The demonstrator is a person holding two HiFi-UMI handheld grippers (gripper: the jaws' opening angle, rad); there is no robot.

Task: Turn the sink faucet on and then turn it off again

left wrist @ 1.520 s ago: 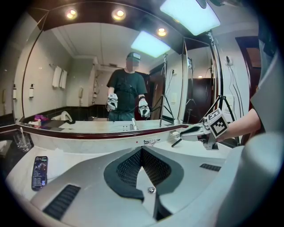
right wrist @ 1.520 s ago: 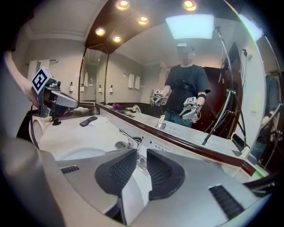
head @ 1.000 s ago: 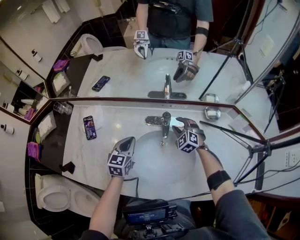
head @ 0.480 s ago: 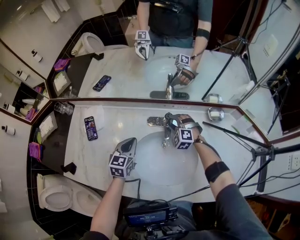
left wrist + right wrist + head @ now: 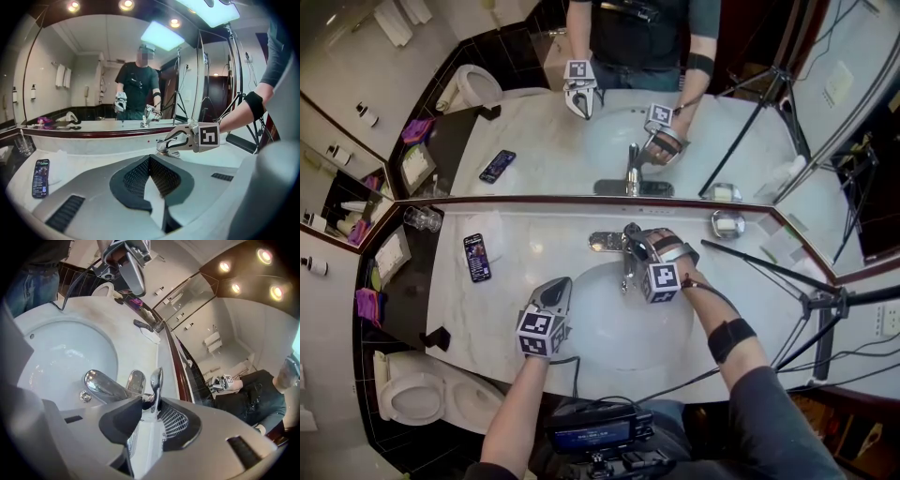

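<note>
your r gripper (image 5: 150,404) is at the faucet (image 5: 627,255), which sits at the middle of the counter's (image 5: 487,314) back edge, right under the mirror (image 5: 534,141). its spout (image 5: 101,386) reaches out over the basin (image 5: 605,342). the faucet lever (image 5: 156,380) stands upright btwn the jaws, seen edge-on in the right gripper view. the jaws have just been closing round it. the pad on the mirror side is against the lever or v. close to it, and the other pad shows a thin gap, so the lever doesn't look pinched. the jaws are partly spread w/ the lever inside. the gripper is rolled over on its side and tips down toward the back edge. its marker cube (image 5: 661,281) hangs over the basin's back rim.

your l gripper (image 5: 557,285) is near the counter's front edge, at the basin's front-left rim, well apart from the faucet and pointing toward it. its jaws are pressed together w/ nothing btwn them. can't tell if it touches the counter.

other stuff on the counter:
- a phone (image 5: 475,257) lies flat, face up, on the left part, closer to the back edge than the front.
- a glass (image 5: 422,218) stands at the back left corner.
- a soap dish (image 5: 727,225) sits at the back edge, right of the faucet.

a tripod (image 5: 811,302) stands off the counter's right end, one leg angling over the back right corner.
</note>
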